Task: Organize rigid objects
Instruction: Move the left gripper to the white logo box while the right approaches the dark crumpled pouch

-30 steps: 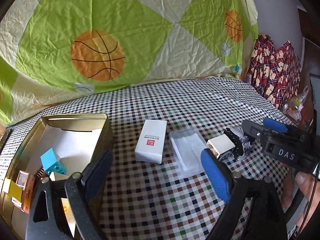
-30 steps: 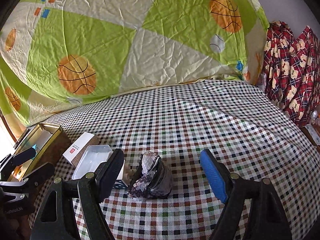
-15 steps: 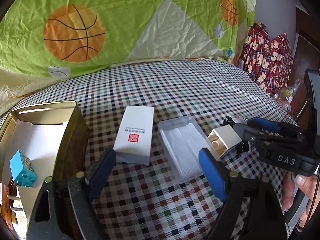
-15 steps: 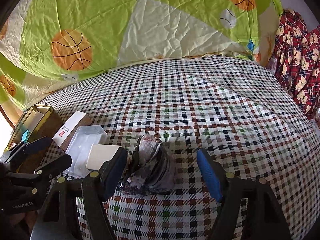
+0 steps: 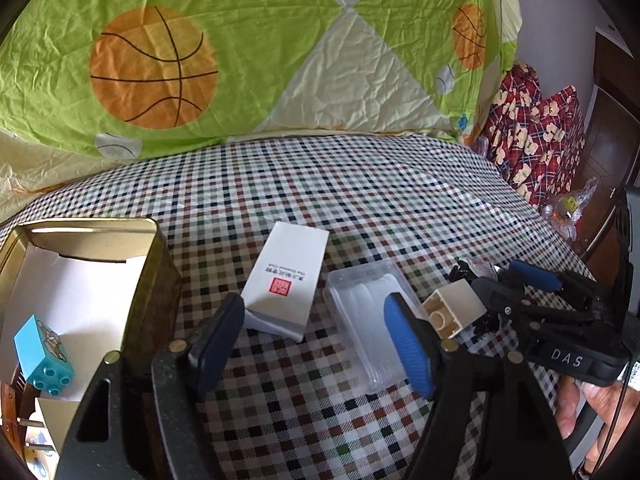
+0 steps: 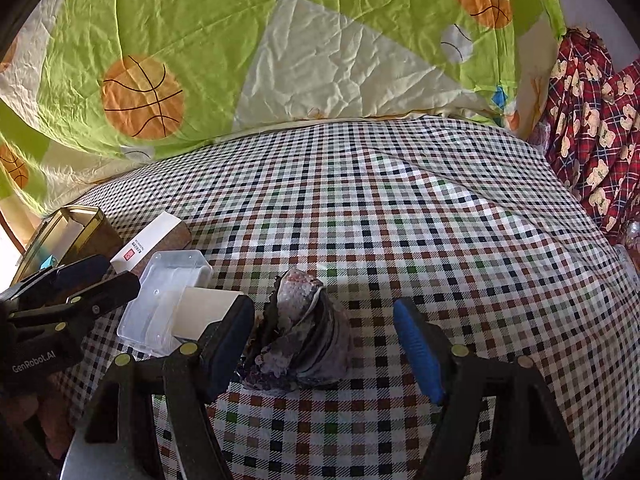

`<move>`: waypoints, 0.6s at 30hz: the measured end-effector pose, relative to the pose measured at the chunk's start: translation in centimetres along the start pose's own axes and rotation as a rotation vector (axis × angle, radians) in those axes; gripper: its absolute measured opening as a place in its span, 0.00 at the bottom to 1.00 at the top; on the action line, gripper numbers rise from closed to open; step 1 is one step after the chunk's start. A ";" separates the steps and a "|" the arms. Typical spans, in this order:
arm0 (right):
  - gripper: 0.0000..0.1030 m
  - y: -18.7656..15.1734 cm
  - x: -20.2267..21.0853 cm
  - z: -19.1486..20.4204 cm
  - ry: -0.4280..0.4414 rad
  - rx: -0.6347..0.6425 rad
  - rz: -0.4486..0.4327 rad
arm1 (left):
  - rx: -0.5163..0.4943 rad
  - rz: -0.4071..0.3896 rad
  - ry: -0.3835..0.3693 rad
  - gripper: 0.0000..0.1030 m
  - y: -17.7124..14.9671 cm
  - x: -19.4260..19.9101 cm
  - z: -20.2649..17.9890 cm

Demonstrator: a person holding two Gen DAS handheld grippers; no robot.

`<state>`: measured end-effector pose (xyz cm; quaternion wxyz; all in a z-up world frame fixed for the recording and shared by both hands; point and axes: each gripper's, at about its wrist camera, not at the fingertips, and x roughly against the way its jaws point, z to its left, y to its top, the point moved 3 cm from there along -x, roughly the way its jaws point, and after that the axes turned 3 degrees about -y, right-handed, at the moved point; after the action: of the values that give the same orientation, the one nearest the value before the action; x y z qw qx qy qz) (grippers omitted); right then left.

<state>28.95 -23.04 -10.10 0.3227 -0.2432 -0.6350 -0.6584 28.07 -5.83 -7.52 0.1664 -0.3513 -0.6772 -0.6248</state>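
Cardboard-light and stiff, the white box (image 5: 286, 278) at twelve o'clock suits our closing, still-empty left tongs (image 5: 312, 344) across its long sides; right tongs (image 6: 322, 350) gape.

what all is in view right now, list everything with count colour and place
gold tin: 1, gold, open, left end of the checked cloth
blue brick: 1, turquoise, inside the tin
white box: 1, white with red stamp, flat beside the tin
clear case: 1, transparent, right of the white box
cream brick: 1, cream, at the case's right edge
dark speckled rock: 1, grey-purple, right of the cream brick
checked cloth: 1, multicolour, under everything
basketball quilt: 1, green and cream, behind
plaid fabric: red, far right
left claw: closing, nothing pinched
right claw: open, straddling the rock
hand: 1, on the right claw's handle
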 end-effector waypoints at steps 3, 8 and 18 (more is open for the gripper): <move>0.72 0.0 0.0 0.0 0.003 -0.001 0.001 | -0.019 0.001 0.060 0.74 0.8 -0.8 0.1; 0.72 0.0 0.0 0.0 0.004 -0.005 0.002 | -0.003 0.011 0.054 0.75 1.9 -1.8 0.1; 0.52 0.2 -2.0 -1.5 0.065 -0.038 0.082 | -0.002 0.085 0.072 0.66 2.5 -4.0 0.2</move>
<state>30.62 -24.30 -11.56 0.3652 -0.2537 -0.6011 -0.6641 32.63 -6.80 -8.36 0.2166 -0.3573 -0.6548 -0.6299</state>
